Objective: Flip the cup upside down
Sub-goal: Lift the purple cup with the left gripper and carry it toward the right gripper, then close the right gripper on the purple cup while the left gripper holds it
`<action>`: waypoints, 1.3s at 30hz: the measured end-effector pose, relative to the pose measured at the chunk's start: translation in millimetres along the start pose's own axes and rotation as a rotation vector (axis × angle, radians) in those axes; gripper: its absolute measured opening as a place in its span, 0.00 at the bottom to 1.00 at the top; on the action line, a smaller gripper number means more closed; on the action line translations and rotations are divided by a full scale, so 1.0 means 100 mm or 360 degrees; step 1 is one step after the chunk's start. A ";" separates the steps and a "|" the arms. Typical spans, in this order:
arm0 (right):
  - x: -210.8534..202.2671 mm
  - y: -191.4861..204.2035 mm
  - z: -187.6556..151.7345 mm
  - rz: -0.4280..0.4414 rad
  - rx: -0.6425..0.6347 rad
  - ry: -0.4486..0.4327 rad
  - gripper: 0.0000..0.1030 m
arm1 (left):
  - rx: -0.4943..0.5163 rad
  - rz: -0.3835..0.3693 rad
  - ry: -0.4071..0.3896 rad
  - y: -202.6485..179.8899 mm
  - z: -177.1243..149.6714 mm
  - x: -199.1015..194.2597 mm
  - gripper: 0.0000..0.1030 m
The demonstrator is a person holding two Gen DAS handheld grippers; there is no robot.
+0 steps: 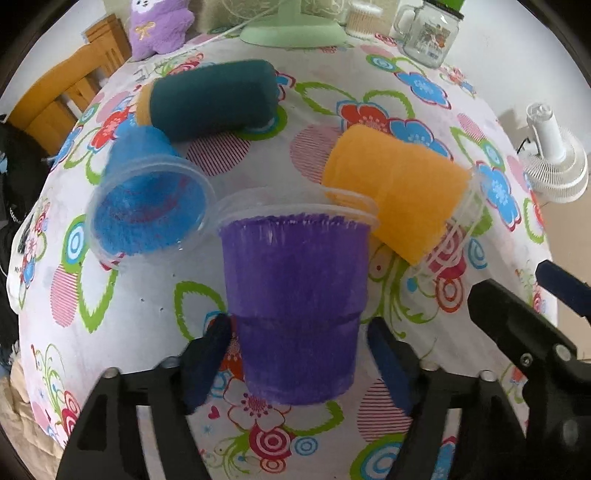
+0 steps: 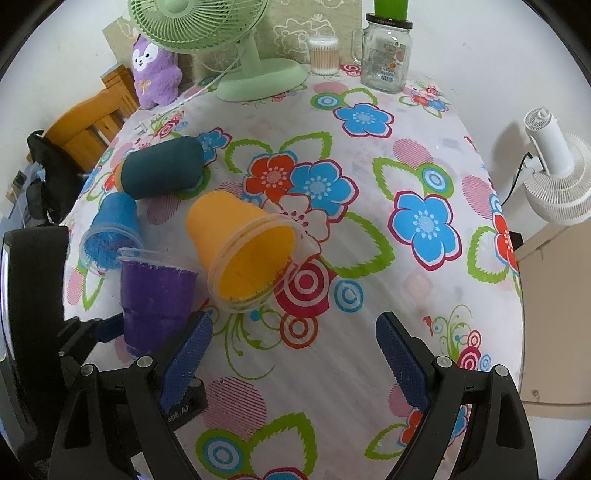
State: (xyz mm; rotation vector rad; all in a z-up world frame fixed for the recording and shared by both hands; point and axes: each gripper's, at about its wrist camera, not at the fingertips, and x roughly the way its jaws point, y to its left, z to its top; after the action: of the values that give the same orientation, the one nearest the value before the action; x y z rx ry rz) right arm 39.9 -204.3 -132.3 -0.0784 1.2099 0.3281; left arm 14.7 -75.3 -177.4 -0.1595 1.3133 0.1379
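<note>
Green fan (image 2: 195, 22) head cropped at top

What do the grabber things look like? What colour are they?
Each gripper is a black plastic frame with silver bolts and two flat blue fingers. The left gripper has dark navy pads. The right gripper has brighter blue pads with a bumpy grid texture. No cables or sleeves show.

The left claw (image 1: 299, 354) is held low over the worktop with its two blue-padded fingers (image 1: 207, 362) spread apart, one on each side of the lower part of the purple cup (image 1: 295, 295); small gaps show between pads and cup wall. The right claw (image 2: 293, 362) sits just to the right of it, fingers (image 2: 400, 365) wide apart with nothing between them. From the left wrist view, the right claw shows at the right edge.
</note>
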 end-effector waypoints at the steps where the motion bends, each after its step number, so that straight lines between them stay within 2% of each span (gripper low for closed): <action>1: -0.03 0.00 0.00 0.0003 -0.0003 -0.0008 0.89 | 0.0004 0.0014 -0.0006 0.00 0.00 -0.03 0.81; 12: -0.48 0.01 0.00 0.0080 0.0027 -0.0158 0.89 | 0.0098 0.0054 -0.0101 -0.10 -0.05 -0.62 0.85; 19: -0.75 0.10 -0.13 0.0097 0.0063 -0.0351 0.89 | 0.0260 0.0063 -0.0179 -0.04 -0.08 -0.92 0.87; 24: -0.93 0.29 -0.21 0.0045 0.0107 -0.0527 0.89 | 0.0423 0.0018 -0.0208 0.06 -0.11 -1.04 0.88; 29: -1.04 0.50 -0.35 0.0014 0.0168 -0.0646 0.89 | 0.0575 -0.0039 -0.0223 0.20 -0.17 -1.12 0.89; 39: -0.97 0.96 -0.74 -0.0127 0.0249 -0.0726 0.89 | 0.0796 -0.0133 -0.0161 0.56 -0.36 -1.01 0.89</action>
State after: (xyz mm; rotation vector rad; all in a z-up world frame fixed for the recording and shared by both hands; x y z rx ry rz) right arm -85.6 -150.0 -57.7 0.0811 0.7742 0.1673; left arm -55.0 -28.0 -90.5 0.2158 1.2009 -0.2512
